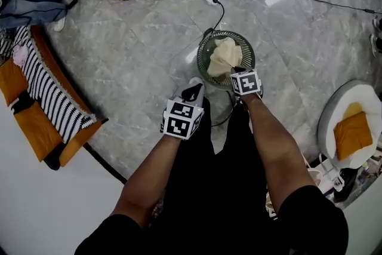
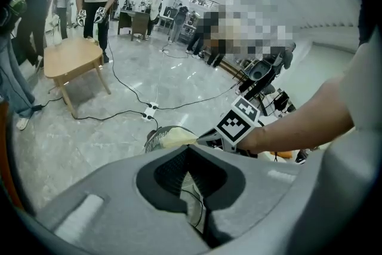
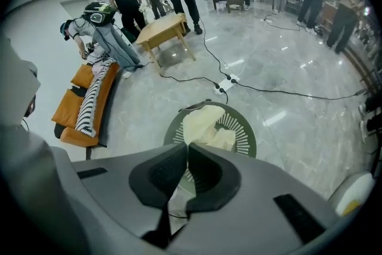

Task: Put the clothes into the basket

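Over the basket (image 3: 245, 134), right tongs (image 3: 188, 145) pinch the cream cloth (image 3: 203, 122) (left tongs (image 2: 190, 147) closed, empty).

Cream cloth (image 1: 225, 57) — crumpled, heaped — in the round green slatted basket (image 1: 203, 52)

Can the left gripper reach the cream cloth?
Probably yes: the cloth sits uncovered atop the basket, near the left gripper. Its jaws are shut, and the right gripper seems to pinch the cloth.

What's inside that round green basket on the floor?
A crumpled cream cloth lies in the basket. Anything beneath the cloth is hidden.
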